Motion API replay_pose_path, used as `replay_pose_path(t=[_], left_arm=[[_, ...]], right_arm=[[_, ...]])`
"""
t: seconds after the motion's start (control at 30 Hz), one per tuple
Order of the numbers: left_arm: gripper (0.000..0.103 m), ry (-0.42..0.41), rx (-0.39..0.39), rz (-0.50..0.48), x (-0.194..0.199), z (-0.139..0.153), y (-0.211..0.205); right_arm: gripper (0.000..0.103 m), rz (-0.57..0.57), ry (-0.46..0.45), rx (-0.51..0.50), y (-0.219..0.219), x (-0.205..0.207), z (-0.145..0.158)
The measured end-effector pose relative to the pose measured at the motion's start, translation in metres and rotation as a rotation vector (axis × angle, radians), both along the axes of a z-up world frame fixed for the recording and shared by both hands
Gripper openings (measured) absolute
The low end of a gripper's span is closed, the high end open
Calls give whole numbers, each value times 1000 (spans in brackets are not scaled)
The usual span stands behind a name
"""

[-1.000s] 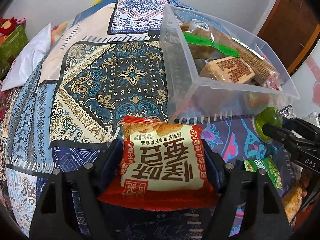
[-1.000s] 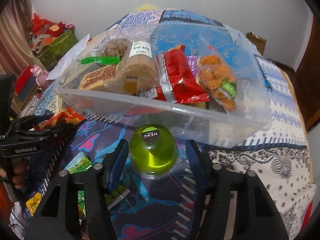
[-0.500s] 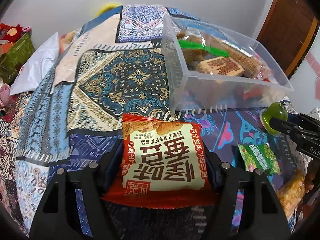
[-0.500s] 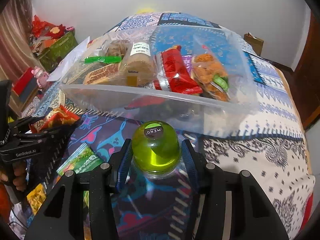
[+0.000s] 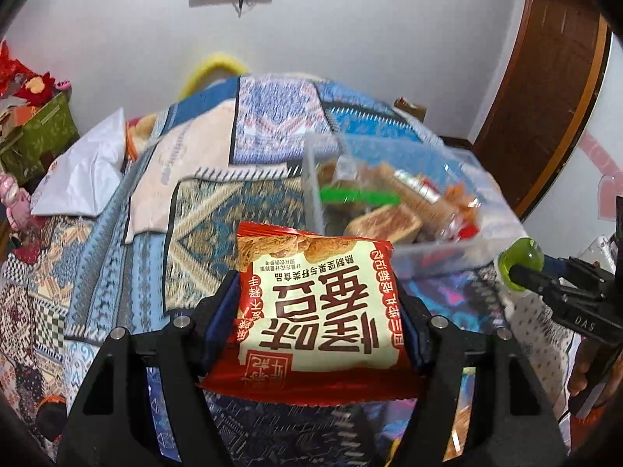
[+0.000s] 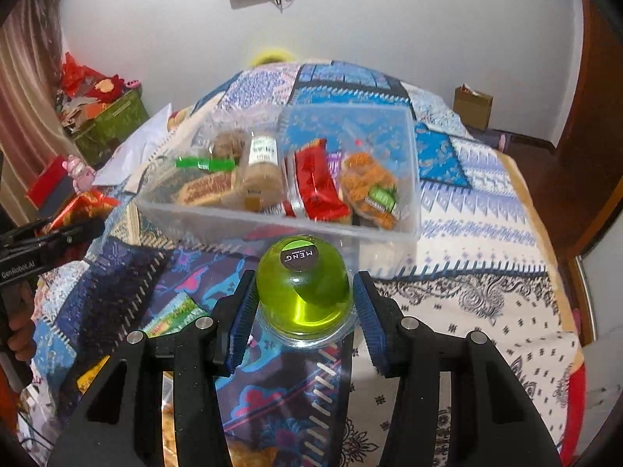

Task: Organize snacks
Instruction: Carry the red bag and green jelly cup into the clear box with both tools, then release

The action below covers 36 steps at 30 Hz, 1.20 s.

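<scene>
My left gripper (image 5: 317, 303) is shut on a red and cream snack packet (image 5: 317, 303) and holds it above the patterned bedspread, short of the clear plastic bin (image 5: 436, 251). My right gripper (image 6: 301, 295) is shut on a green jelly cup (image 6: 301, 292) with a black "MENG" label, held above the bed just before the bin's (image 6: 272, 222) near wall. The bin holds several snacks: bread packs, a red packet (image 6: 317, 186), an orange snack bag (image 6: 368, 186). The right gripper with the cup (image 5: 520, 260) shows at the right of the left wrist view; the left gripper (image 6: 50, 241) shows at the left of the right wrist view.
Loose snack packets lie on the bedspread near me, a green one (image 6: 175, 311) among them. A white pillow (image 5: 85, 175) and a green box (image 5: 35, 136) with toys are at the left. A wooden door (image 5: 553, 78) stands at the right.
Both grippers have risen and drawn back with their loads; the bin now looks lower and farther away, and more of the wall shows.
</scene>
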<state>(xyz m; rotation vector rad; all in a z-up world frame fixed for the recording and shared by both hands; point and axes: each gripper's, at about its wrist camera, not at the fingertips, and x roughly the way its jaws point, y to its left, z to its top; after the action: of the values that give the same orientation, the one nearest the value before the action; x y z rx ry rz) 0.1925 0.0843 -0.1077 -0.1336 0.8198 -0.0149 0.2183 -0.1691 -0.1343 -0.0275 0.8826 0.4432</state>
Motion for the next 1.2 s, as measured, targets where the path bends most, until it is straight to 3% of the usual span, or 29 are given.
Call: replay_pose_path(t=[0.23,0.47,0.83,1.2], left_arm=[[70,-46,-3,-15,27,21,-14],[70,-45,-40,-16,68,17,-26],[70,-25,-71,-26,129,-1,-49],[70,7,-3,-19,161,-25,-69]], right_arm=[[46,-18,-62,18,2,13,18],[46,-31,-102,36,13,40,25],[46,-45,-77,31,26,89,10],[47,-70,-8,20,21,116,-9]])
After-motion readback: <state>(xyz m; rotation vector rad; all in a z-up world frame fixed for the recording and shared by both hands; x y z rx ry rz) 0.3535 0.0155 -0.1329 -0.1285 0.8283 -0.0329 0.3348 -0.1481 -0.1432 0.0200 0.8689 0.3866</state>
